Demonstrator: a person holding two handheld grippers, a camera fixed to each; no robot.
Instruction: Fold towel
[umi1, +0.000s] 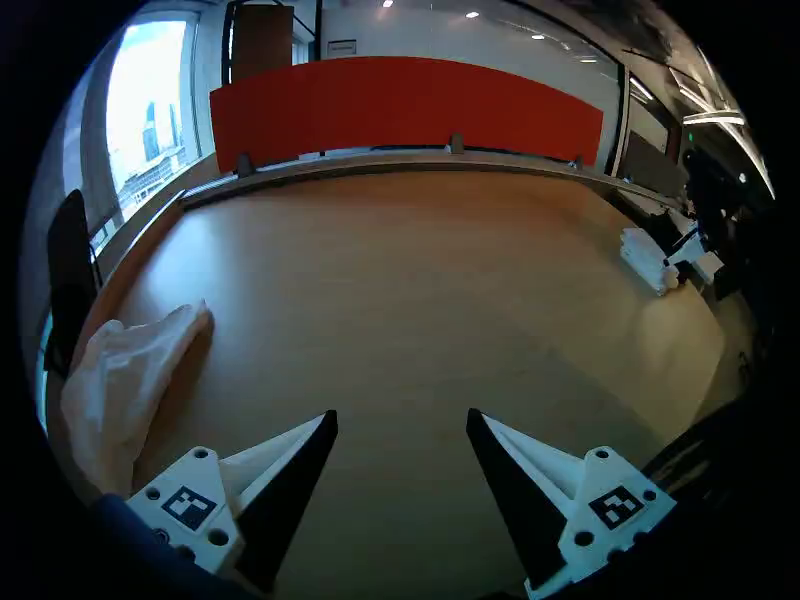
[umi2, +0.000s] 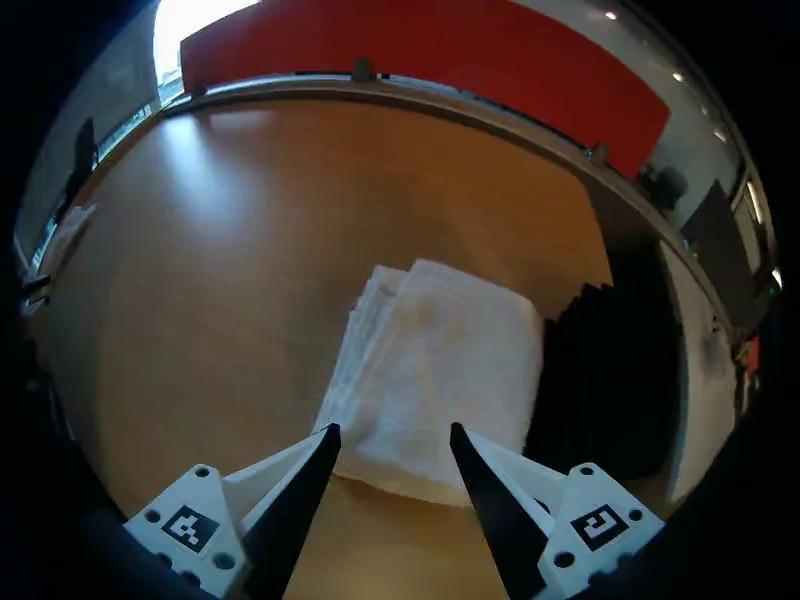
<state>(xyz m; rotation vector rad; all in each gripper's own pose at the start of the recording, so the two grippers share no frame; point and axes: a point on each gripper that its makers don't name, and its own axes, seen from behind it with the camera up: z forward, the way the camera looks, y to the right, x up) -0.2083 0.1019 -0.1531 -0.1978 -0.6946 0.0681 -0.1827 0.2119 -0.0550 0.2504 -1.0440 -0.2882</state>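
Looking along my right gripper (umi2: 395, 428), I see its two fingers are apart and hold nothing. Just past the tips, at 12 o'clock, a folded white towel (umi2: 440, 380) lies on the wooden table (umi2: 220, 250). It looks neat and done, I think. My left gripper (umi1: 400, 414) is open too, with nothing in it. At its 9 o'clock a crumpled white cloth (umi1: 120, 380) lies near the table edge. I think that is the next towel. To do it well, I should go slow, pinch just one corner, and pull it flat first. Far off at 12 o'clock stands a red wall (umi1: 400, 105).
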